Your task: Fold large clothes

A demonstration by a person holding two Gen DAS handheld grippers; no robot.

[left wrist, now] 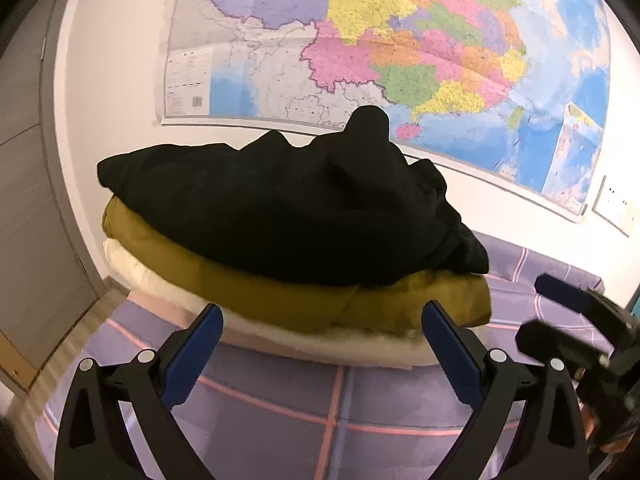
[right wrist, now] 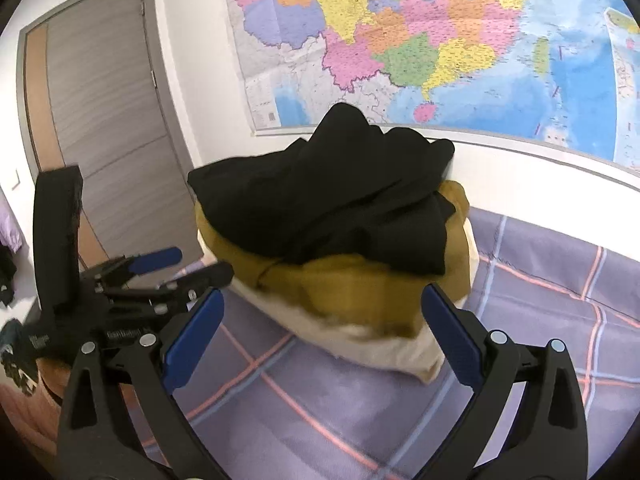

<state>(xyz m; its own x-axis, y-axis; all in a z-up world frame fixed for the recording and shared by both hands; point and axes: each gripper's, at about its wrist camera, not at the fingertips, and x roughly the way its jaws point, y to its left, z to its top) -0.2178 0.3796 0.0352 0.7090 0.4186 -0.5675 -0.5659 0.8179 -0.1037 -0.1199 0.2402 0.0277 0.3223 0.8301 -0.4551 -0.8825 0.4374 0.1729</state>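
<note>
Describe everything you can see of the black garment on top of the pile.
The black garment is dark, matte, soft-looking cloth, loosely folded and rumpled, with a fold bunched into a peak near the wall. It is the top layer of a stack, resting on a mustard garment, which overhangs a cream one below. The stack sits on a purple checked bedspread beneath a wall map. Neither claw touches it.

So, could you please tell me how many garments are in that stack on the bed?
3 show: a black garment on top, a mustard one beneath it, and a cream one at the bottom on the plaid bedspread. More may be hidden inside the pile.
</note>
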